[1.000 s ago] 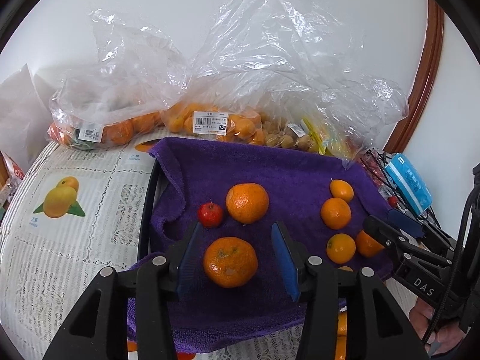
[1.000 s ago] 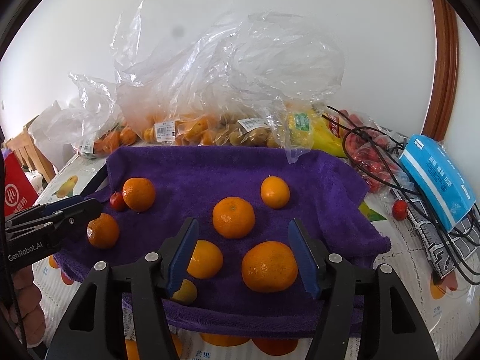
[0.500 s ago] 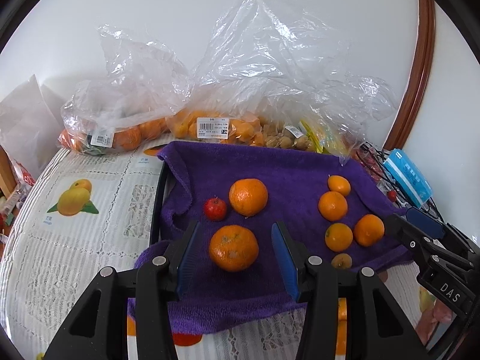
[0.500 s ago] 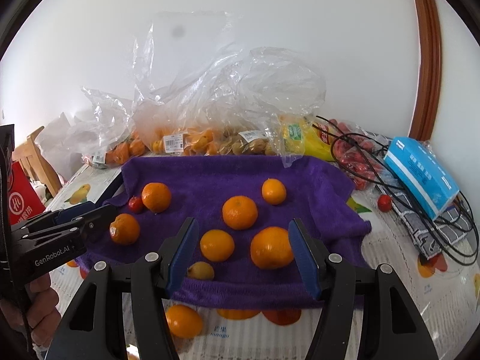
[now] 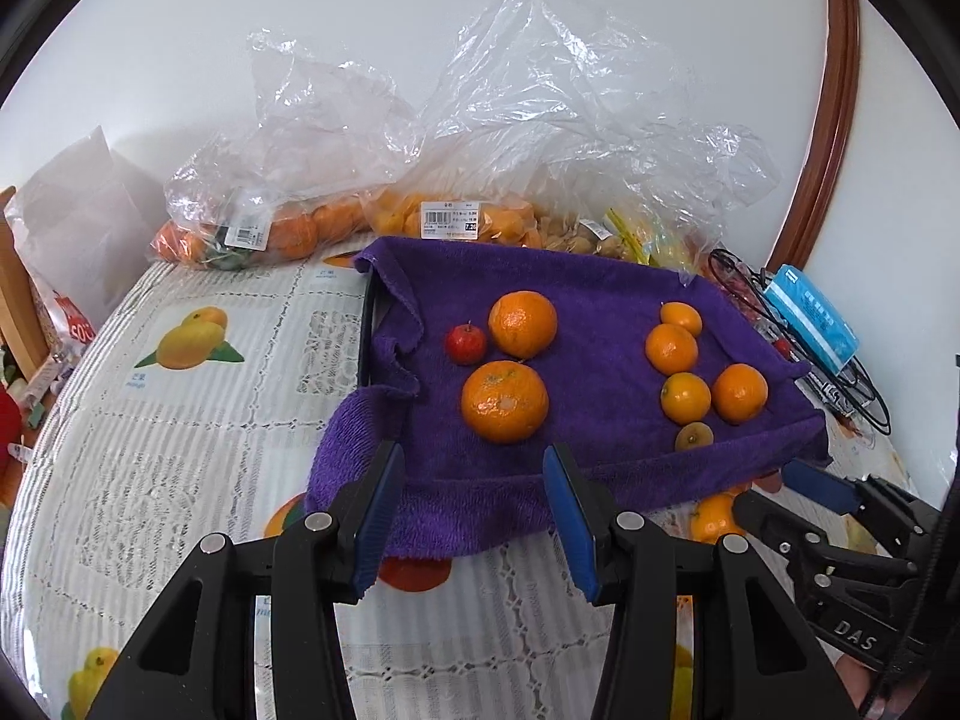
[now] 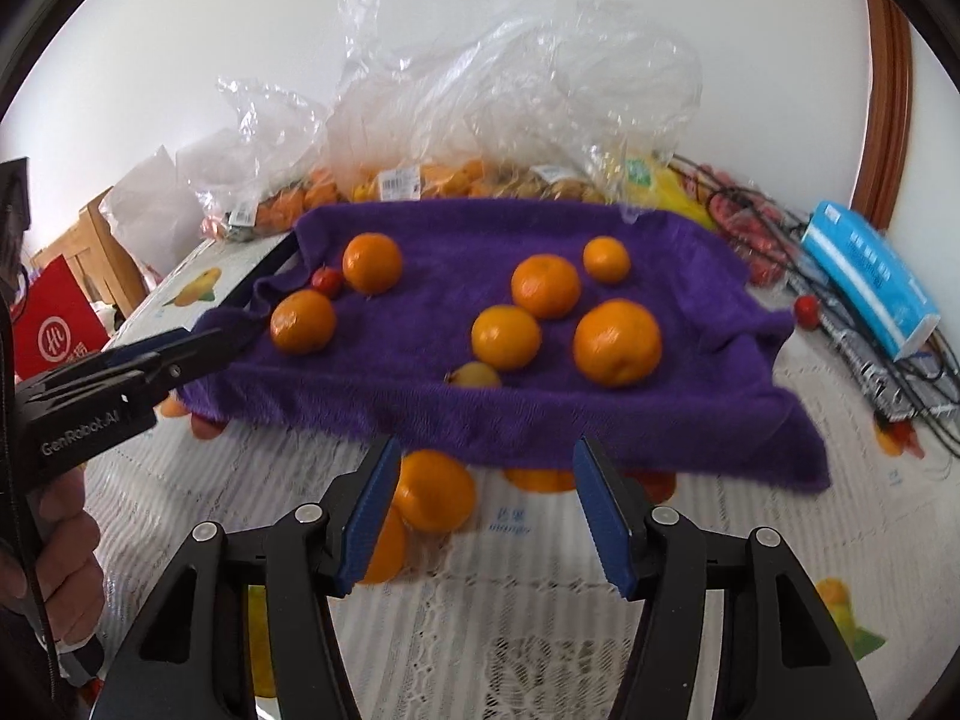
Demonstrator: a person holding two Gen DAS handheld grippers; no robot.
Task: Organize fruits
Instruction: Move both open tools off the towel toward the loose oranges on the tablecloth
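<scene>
**A:** Seven fruits lie on the purple towel (image 5: pixel 600 312), sorted by sight into two clusters. On its left part a big orange (image 5: pixel 504 401) sits just in front of another orange (image 5: pixel 522 324), with a small red fruit (image 5: pixel 465 344) beside them. On the right part sit four smaller oranges (image 5: pixel 684 397) and a little brownish fruit (image 5: pixel 694 437) near the front hem.

**B:** And the tongs?

**A:** The left gripper (image 5: pixel 474 510) hangs short of the towel's front edge, jaws spread, nothing between them. The right gripper (image 6: pixel 486 504) is likewise parted and empty, low over the lace tablecloth (image 6: pixel 540 630).

**B:** Why hold them back there?

**A:** My guess: the grouping looks mostly done, so both hang clear of it. One loose orange (image 6: pixel 433 491) rests on the cloth just ahead of the right gripper's left finger (partly tucked under the towel's hem), probably the next pick

**B:** Risk?

**A:** It's round; a nudge could roll it
</scene>
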